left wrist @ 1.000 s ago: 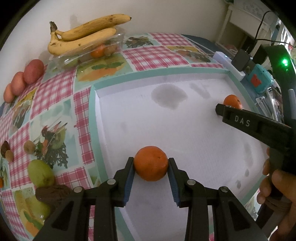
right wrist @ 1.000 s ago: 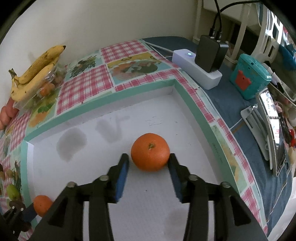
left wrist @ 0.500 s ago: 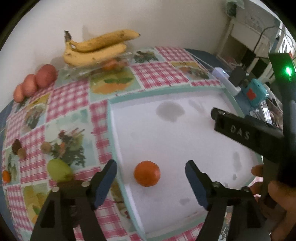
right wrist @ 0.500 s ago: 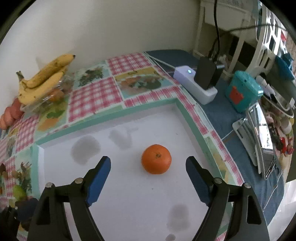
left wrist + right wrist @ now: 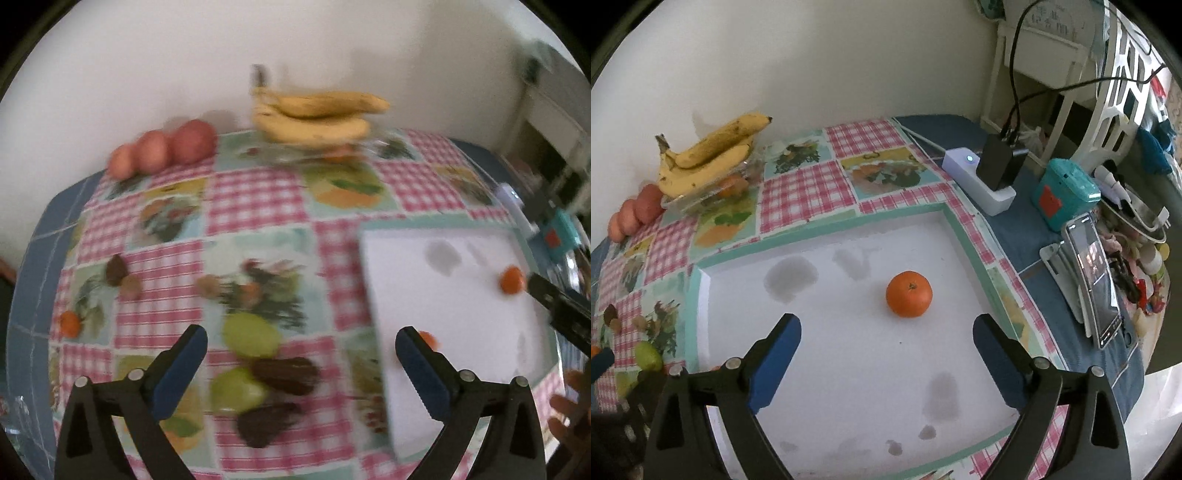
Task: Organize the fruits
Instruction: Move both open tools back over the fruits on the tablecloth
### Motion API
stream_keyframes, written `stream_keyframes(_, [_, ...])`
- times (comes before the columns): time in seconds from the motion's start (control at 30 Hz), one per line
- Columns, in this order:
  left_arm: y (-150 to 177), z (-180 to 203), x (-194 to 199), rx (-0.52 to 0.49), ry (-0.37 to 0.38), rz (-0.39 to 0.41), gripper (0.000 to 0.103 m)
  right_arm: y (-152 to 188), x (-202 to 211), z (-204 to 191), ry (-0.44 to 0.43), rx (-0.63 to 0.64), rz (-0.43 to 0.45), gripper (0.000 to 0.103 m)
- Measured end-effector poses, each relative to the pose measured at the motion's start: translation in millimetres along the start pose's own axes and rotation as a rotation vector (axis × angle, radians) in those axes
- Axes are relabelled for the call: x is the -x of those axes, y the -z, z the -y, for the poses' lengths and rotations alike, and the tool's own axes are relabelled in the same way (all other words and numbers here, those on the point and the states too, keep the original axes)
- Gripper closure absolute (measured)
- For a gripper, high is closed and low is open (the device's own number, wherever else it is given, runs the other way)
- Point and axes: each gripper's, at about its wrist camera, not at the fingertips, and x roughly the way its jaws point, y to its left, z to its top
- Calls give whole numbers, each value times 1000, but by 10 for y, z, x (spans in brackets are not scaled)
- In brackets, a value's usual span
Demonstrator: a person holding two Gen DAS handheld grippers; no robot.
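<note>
Soft, even indoor light with faint shadows. The left wrist view is smeared by motion blur; the right wrist view is sharp. Fisheye bending curves both views' edges into dark corners.

table (image 5: 1004,236), checkered cloth (image 5: 798,192), white mat (image 5: 849,350)

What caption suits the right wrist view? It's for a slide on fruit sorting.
Open right claw above the white tray, one orange lying free beyond its fingertips.

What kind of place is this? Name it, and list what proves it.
Probably a lived-in home room: a table under a fruit-print checked tablecloth, a power strip with a charger plugged in, and a phone propped among household clutter.
</note>
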Motion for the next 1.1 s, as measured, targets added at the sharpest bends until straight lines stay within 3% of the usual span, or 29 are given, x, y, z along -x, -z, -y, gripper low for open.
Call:
stream_keyframes(0.2, [-57,-681,119,126,-104,27,0,-25,103,-19,-52,-49,30,8])
stream_keyframes(0.5, [115,-1555,366,298,-248,71,0,46,-7,-230,-135,-12,-19,8])
stream_keyframes(0.8, [354,-2254,474,464,-272,68,0,95,88,-766,-220,96,-18,9])
stream_keyframes(1.1, [464,-2664,440,546,-270,50,0,189,254,-1593,-317,262,-10,8])
